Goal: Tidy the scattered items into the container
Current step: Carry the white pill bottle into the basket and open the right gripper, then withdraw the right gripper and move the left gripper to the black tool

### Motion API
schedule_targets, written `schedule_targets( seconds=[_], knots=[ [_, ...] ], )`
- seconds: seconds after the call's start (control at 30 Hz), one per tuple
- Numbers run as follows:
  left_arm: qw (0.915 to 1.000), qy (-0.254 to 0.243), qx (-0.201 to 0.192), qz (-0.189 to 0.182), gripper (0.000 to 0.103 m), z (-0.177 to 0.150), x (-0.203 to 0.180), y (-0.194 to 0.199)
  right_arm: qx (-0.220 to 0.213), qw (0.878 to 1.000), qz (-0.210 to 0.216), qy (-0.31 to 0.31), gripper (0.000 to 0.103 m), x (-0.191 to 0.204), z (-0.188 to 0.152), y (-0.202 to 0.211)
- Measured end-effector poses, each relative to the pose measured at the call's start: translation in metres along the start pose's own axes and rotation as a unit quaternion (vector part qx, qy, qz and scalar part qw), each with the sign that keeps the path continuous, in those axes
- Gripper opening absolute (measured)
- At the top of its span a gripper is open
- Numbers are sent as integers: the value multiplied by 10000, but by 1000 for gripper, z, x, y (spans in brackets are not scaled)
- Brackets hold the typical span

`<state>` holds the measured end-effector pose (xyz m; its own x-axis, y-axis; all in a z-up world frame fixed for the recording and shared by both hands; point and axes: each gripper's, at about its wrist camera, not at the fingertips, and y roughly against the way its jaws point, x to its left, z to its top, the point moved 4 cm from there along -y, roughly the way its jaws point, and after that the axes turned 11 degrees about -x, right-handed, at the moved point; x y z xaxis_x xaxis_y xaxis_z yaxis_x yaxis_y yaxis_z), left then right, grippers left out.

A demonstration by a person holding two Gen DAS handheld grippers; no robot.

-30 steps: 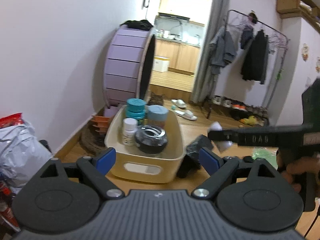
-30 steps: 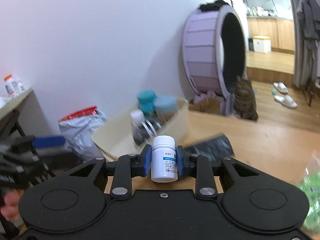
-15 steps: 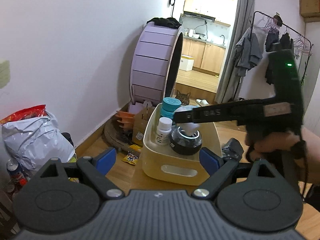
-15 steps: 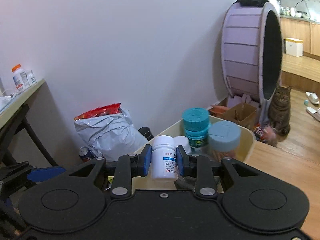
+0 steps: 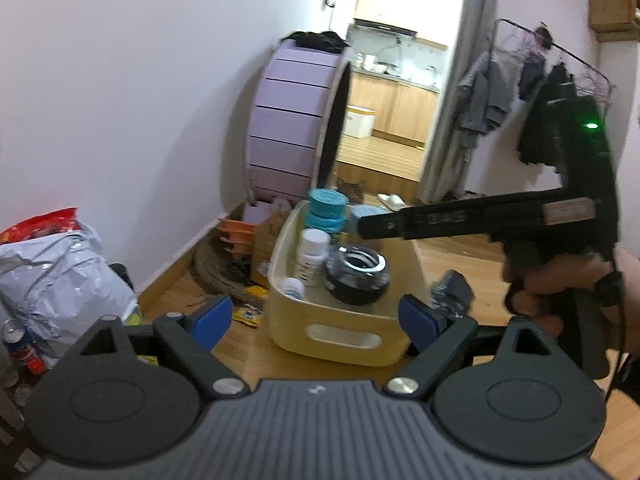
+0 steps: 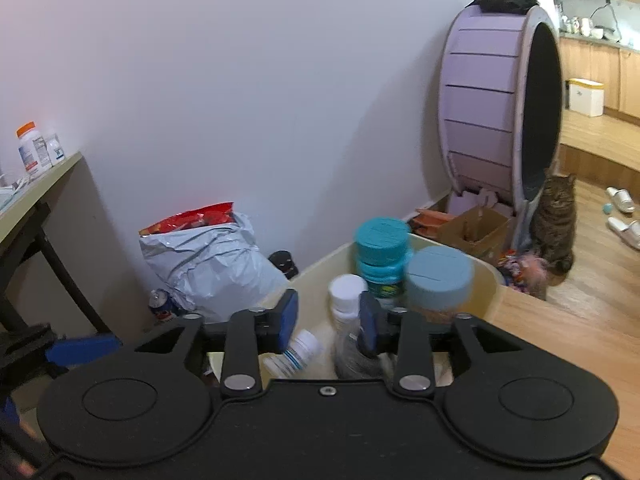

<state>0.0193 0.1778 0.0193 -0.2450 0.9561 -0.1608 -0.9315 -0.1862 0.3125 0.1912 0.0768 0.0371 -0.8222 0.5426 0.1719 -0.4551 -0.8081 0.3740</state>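
White pill bottle tilted below parted right tongs

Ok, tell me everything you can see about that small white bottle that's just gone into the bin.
The small white bottle is opaque plastic, with a white cap and a blue-banded label. It is tipped on its side inside the cream bin, at the near end, beside an upright white bottle and a dark glass jar. The right gripper, whose jaws have just been opening, stands above it with its pads clear of it.

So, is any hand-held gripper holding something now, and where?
Nothing: the right hand-held gripper has just opened, small white pill bottle below; left is empty.
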Motion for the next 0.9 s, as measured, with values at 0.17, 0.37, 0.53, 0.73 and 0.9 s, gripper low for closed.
schedule_targets(
  seconds=[0.17, 0.37, 0.53, 0.73, 0.9],
  knots=[
    [9988, -205, 0, -441, 90, -6, -21, 2, -128, 9987, -485, 26, 58, -28, -6, 57],
    [9963, -413, 76, -749, 90, -15, -45, -2, -113, 9922, -1235, -90, 63, -63, -35, 138],
    [9934, -490, 161, -1021, 90, -24, -65, -3, -29, 9853, -1684, -286, 66, -86, -63, 188],
    [9880, -925, 234, -1212, 90, -42, -93, -2, 60, 9821, -1839, -409, 70, -100, -88, 218],
    [9853, -775, 393, -1472, 90, -51, -115, -4, 216, 9846, -1708, -314, 71, -103, -106, 227]
  ],
)
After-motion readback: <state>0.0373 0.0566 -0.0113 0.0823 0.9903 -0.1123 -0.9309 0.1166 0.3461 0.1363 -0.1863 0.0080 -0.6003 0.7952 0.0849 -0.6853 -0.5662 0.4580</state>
